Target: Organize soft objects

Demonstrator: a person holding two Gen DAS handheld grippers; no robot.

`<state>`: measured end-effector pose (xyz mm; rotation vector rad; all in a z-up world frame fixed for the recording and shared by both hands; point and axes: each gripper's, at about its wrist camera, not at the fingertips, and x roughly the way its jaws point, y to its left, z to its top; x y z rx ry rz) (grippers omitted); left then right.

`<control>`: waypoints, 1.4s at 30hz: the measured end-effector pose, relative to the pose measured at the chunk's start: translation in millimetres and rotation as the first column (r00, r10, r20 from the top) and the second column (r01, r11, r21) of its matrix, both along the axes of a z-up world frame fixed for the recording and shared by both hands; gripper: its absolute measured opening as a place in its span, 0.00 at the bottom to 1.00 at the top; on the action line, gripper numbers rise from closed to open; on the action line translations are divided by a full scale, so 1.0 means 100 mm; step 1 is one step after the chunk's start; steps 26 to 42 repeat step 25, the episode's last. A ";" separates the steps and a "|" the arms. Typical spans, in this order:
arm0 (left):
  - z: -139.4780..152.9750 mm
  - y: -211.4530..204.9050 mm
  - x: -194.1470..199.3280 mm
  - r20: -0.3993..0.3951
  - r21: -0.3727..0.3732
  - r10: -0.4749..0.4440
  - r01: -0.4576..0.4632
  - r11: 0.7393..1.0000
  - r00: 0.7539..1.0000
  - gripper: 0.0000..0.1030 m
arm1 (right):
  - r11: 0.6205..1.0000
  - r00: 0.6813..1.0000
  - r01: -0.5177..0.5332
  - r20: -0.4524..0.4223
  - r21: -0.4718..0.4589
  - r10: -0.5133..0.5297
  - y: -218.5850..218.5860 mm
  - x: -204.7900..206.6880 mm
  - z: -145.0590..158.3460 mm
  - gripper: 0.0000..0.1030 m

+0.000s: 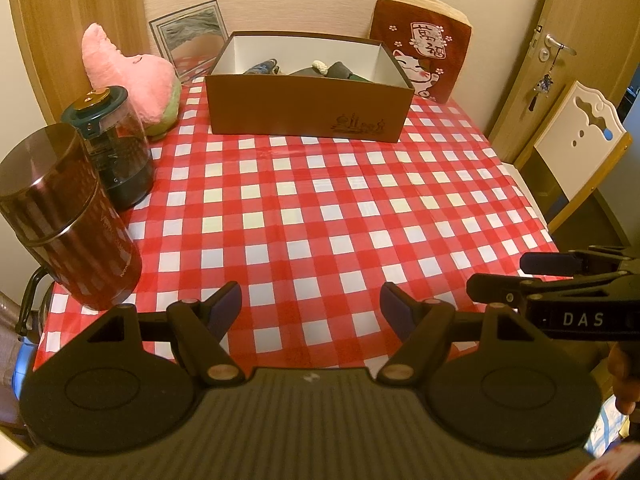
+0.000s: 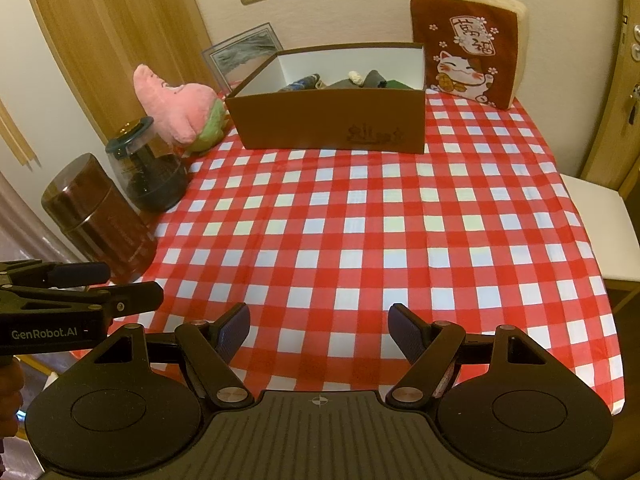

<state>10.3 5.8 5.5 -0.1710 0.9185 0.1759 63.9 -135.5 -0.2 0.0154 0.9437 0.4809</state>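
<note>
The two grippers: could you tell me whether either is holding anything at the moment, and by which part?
Nothing is held. The left gripper and the right gripper both stand open over the checked tablecloth, with nothing between their fingers.

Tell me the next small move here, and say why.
Probably reach the left gripper toward the pink plush. Both grippers are open and empty, the brown box already holds some soft items, and the plush sits outside it, beside its left end, on the left gripper's side.
</note>
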 end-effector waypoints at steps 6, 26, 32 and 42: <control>0.00 0.00 0.00 0.001 0.000 0.000 0.000 1.000 1.000 0.72 | 1.000 1.000 0.000 0.000 0.000 0.000 0.01 0.00 0.00 0.74; 0.00 -0.01 0.01 0.001 0.001 0.003 -0.003 1.000 1.000 0.72 | 1.000 1.000 0.002 -0.003 -0.001 -0.002 -0.01 0.02 -0.01 0.74; 0.00 -0.01 0.01 0.001 0.001 0.003 -0.003 1.000 1.000 0.72 | 1.000 1.000 0.002 -0.003 -0.001 -0.002 -0.01 0.02 -0.01 0.74; 0.00 -0.01 0.01 0.001 0.001 0.003 -0.003 1.000 1.000 0.72 | 1.000 1.000 0.002 -0.003 -0.001 -0.002 -0.01 0.02 -0.01 0.74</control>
